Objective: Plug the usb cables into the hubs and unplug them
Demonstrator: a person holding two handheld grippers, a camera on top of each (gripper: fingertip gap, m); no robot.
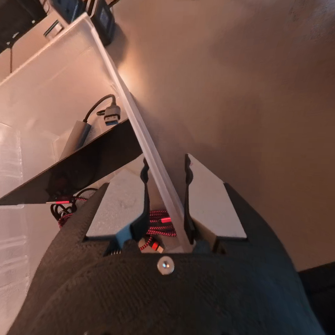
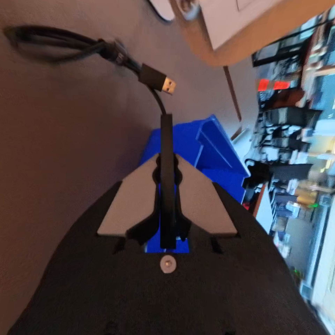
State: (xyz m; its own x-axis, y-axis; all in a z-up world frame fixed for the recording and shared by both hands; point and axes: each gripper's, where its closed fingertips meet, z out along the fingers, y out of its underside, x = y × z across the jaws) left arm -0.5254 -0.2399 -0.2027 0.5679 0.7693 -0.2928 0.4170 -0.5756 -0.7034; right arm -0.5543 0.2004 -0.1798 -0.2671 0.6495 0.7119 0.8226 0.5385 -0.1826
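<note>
Right wrist view is motion-smeared, so I can't read much past the surface (image 2: 63, 126) edge; the room on the right is just blur. My right gripper (image 2: 167, 168) has its fingers clamped on a slim black hub (image 2: 166, 163), seen edge-on, so its ports are hidden from me. Its short lead curves up to a black USB plug (image 2: 156, 79) w/ a bare metal tip, hanging free in the air. Beyond it a bundle of black cable (image 2: 54, 42) lies on the surface, too blurred to count strands. A blue bin (image 2: 208, 148) sits under and behind the fingers, partly covered by them. Left wrist view: my left gripper (image 1: 165, 174) has fingers apart, holding nothing, straddling the rim of a translucent white bin (image 1: 54, 76); the left finger is over the inside, the right one over the outside. A black divider (image 1: 87, 166) crosses the bin and hides the lower end of a grey hub (image 1: 76, 137) lying behind it; its lead loops to a blue-tongued USB plug (image 1: 112, 113) near the bin wall. Red-black braided cables (image 1: 161, 224) are piled in the near compartment, mostly cut off by my gripper body, ends hard to sort. Open room: bare surface right of the rim. A dark box (image 1: 105, 23) stands at the bin's far corner.
</note>
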